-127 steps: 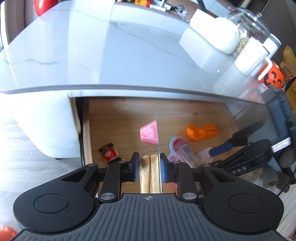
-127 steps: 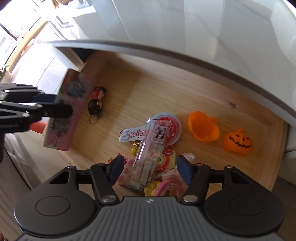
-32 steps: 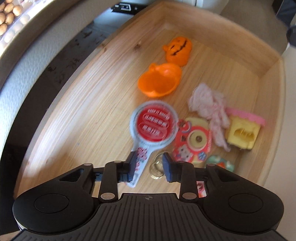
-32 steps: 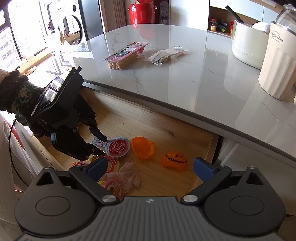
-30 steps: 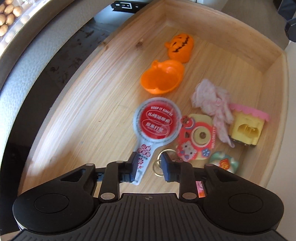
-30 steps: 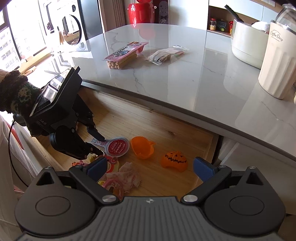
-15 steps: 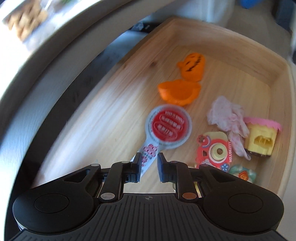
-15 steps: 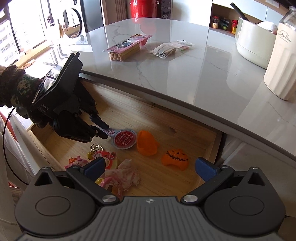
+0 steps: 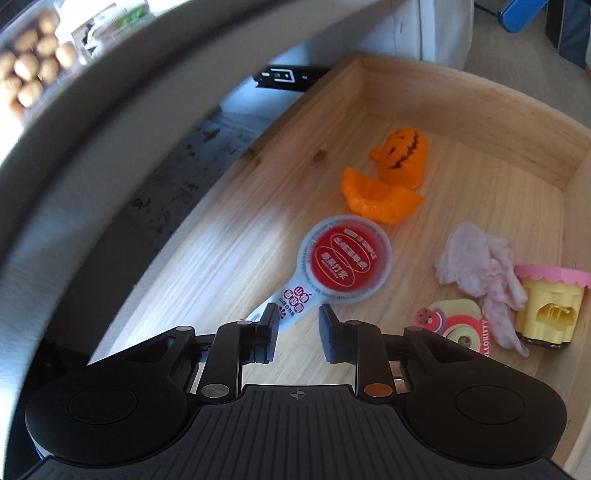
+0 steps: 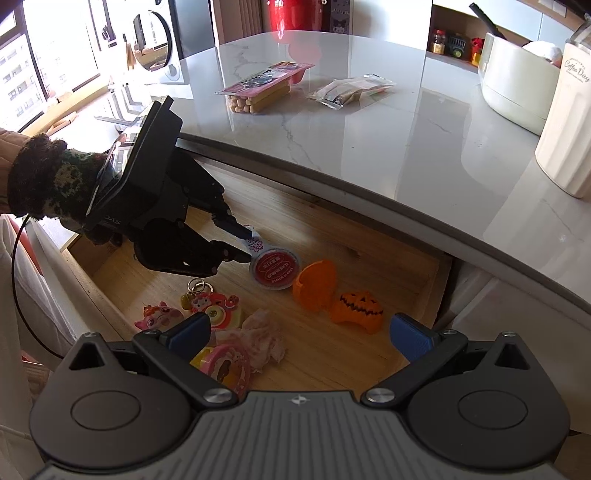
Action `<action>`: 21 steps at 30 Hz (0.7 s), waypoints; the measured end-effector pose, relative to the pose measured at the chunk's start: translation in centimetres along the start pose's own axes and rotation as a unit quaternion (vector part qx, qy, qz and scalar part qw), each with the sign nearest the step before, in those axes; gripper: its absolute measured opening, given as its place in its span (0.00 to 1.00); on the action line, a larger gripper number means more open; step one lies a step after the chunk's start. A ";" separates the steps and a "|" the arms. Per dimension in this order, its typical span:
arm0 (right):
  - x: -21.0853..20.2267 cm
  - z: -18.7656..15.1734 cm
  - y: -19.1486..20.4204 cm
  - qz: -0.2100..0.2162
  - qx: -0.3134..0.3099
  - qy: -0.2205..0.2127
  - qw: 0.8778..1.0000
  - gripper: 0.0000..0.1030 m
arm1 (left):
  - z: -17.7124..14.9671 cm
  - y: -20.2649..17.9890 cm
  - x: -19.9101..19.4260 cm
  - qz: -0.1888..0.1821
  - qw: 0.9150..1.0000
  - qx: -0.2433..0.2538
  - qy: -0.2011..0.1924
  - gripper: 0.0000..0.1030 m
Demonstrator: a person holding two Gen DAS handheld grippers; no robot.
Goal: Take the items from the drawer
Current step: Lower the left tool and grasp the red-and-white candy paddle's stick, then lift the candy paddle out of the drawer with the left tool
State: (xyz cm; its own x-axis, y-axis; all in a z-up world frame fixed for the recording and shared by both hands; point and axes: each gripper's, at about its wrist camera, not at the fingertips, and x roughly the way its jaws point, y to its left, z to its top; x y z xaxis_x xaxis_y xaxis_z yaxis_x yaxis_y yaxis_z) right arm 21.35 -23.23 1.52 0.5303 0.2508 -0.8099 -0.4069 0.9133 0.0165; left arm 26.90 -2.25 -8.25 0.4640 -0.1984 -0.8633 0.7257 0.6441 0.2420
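We see a white pot (image 10: 517, 88) at the counter's (image 10: 369, 147) far right, w/ a ribbed canister (image 10: 569, 125) beside it; red bin (image 10: 291, 14) behind the counter.

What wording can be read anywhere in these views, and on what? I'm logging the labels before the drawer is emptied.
"Coffee Day": cream canister on the counter.
"HELLOKITTY": rim of the round pink-and-yellow charm in the drawer.
"KEEP IT SIMPLE": red lid of the jelly cup, upside down in the right wrist view.
Chinese characters on that lid and its tab: too blurred to read.
Pink biscuit-stick pack: dark brand lettering, not legible.
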 end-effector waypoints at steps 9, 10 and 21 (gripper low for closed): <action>0.1 0.1 -0.2 0.001 0.005 0.000 1.000 1.00 | 0.4 -1.7 -1.9 -0.065 0.995 0.068 -0.015 0.49; 0.1 0.1 -0.2 0.001 0.006 -0.002 1.000 1.00 | 0.5 -1.7 -2.3 -0.046 0.996 0.073 -0.031 0.49; 0.1 0.1 -0.3 0.007 0.009 -0.003 1.000 1.00 | 2.1 -1.4 0.6 -0.030 0.999 0.005 -0.015 0.49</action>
State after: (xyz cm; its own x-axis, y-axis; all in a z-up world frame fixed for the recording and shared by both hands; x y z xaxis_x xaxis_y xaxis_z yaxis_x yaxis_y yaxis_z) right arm 21.59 -23.45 1.50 0.5287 0.2644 -0.8066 -0.4006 0.9155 0.0374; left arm 27.28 -4.87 -8.19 0.4344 -0.2587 -0.8628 0.7580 0.6225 0.1950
